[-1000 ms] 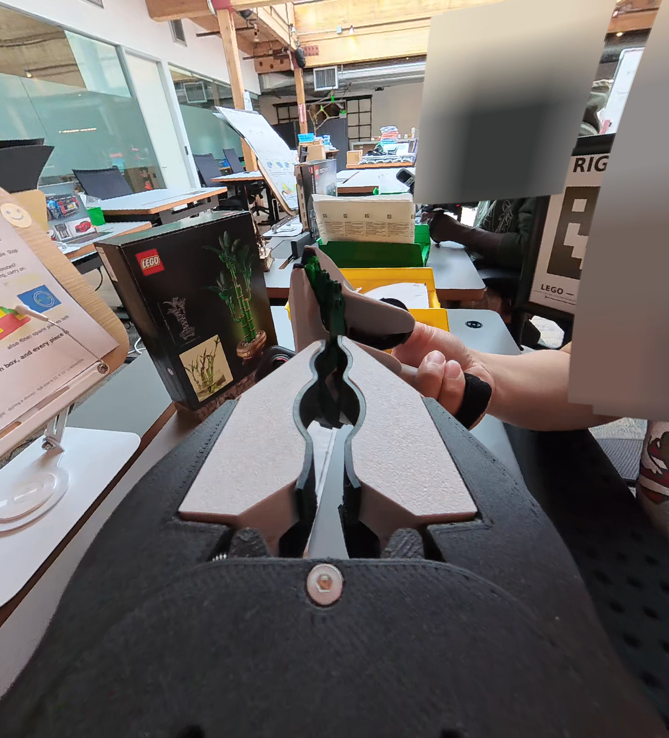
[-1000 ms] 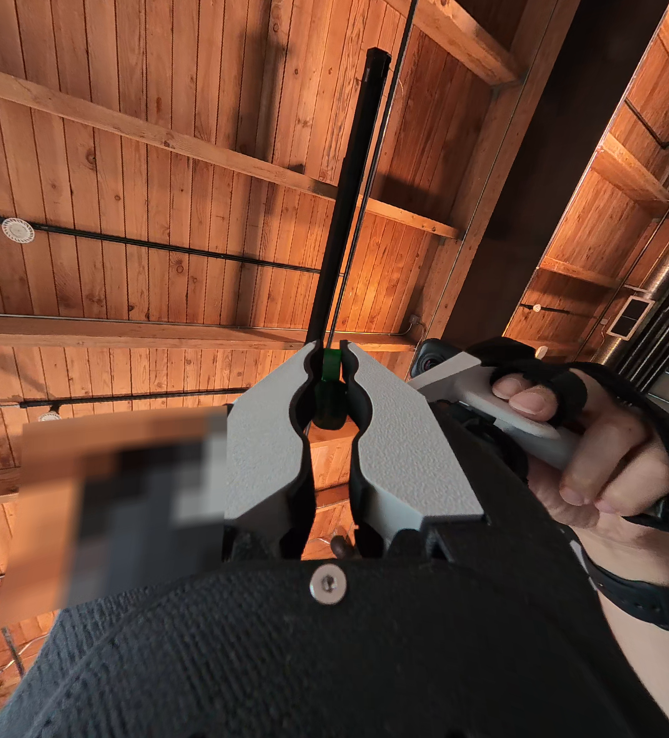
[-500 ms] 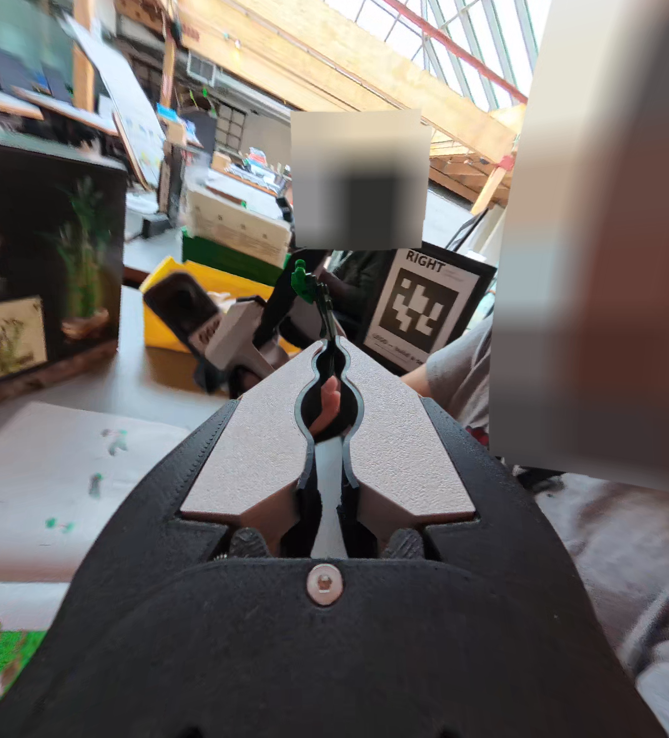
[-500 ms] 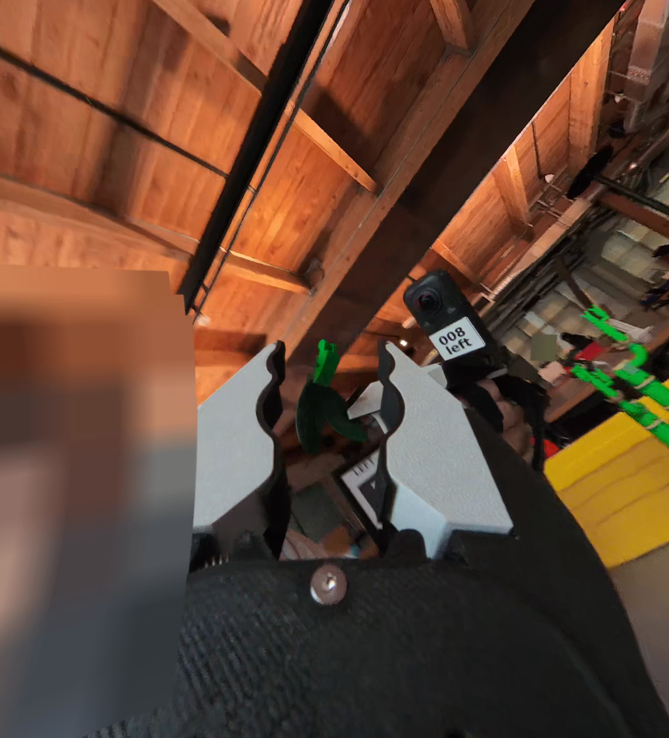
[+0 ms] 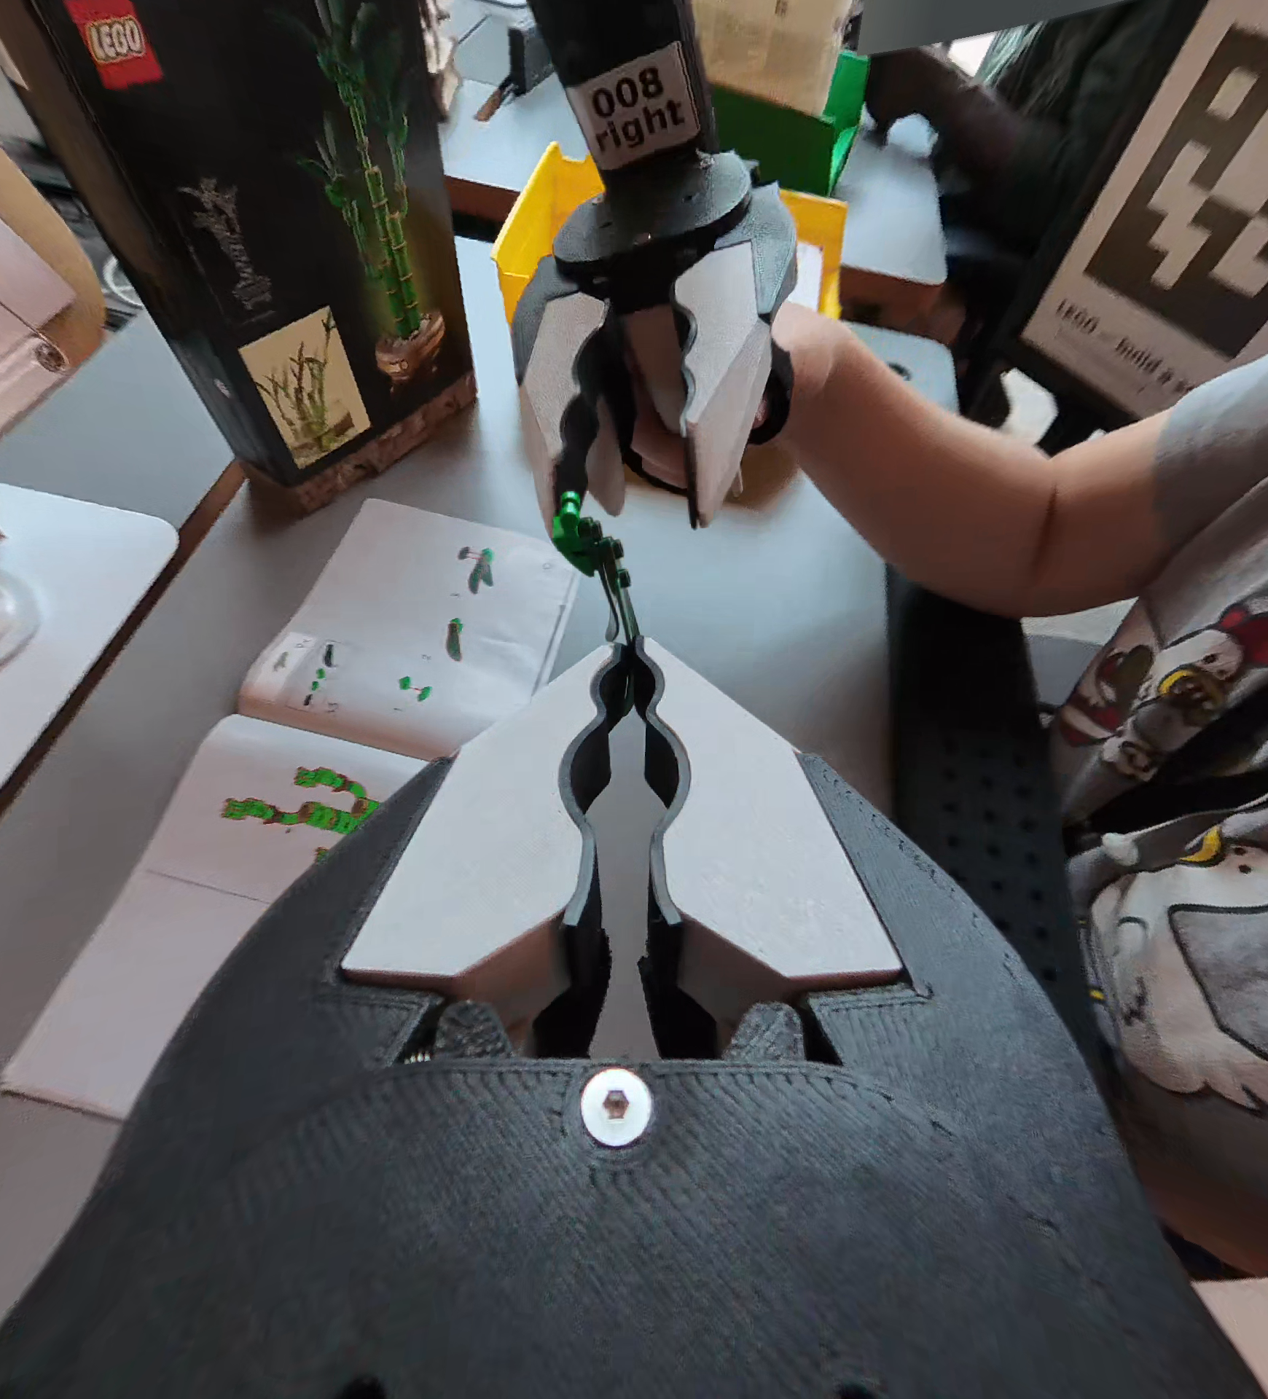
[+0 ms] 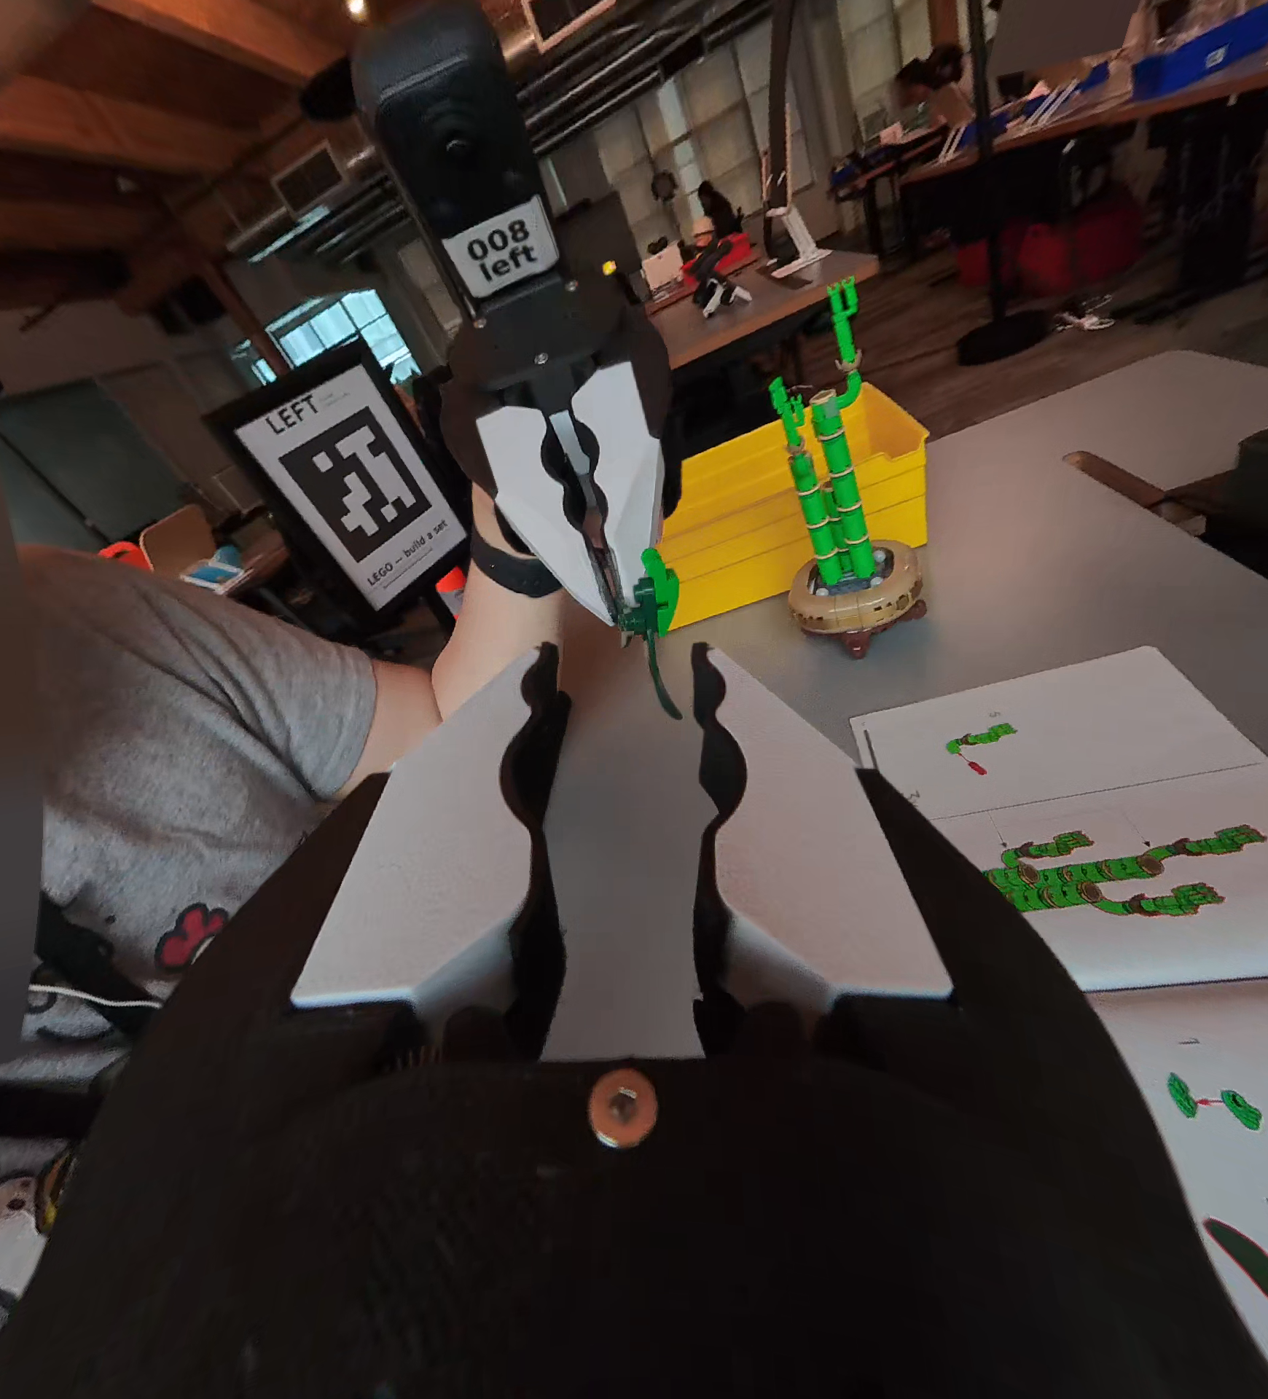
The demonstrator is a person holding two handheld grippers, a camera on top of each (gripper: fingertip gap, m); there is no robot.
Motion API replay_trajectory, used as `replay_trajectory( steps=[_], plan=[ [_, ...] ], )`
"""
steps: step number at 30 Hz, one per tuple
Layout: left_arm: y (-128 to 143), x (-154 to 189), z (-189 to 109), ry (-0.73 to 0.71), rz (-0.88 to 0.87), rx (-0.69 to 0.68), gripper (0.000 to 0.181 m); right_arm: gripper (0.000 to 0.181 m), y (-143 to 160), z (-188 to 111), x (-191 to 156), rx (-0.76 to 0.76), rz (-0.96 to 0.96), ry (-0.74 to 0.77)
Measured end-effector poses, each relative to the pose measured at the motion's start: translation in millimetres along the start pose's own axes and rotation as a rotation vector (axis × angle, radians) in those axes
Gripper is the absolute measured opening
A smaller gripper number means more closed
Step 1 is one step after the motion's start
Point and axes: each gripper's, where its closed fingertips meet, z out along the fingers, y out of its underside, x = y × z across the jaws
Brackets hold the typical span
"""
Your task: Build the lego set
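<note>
Here the left gripper (image 5: 627, 651) has its fingers pinched on the dark stem of a small green leaf piece (image 5: 591, 556), held clear above the bench (image 5: 729, 606), probably for handover. The right gripper (image 6: 619, 658) faces it, fingers spread, empty. Bamboo model (image 6: 835, 500) stands near the yellow bin (image 6: 737, 522). Whether the leaf piece's tip touches the right fingers (image 5: 570, 424) is unclear.

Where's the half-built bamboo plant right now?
In the right wrist view, the bamboo model stands upright on the grey table, upper right, just in front of the yellow bin and beyond the open instruction booklet.
</note>
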Motion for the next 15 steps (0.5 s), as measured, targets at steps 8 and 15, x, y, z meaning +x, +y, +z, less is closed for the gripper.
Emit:
replay_trajectory(
  steps=[8,15],
  plan=[
    [-2.0,13.7,3.0,-0.035,0.113,-0.042,0.000,0.030,-4.6,-2.0,-9.8,0.019,-0.130,-0.012],
    [-1.9,18.7,6.2,-0.047,0.189,-0.059,0.000,0.027,0.6,0.4,-17.0,-0.003,-0.257,-0.020]
  ],
)
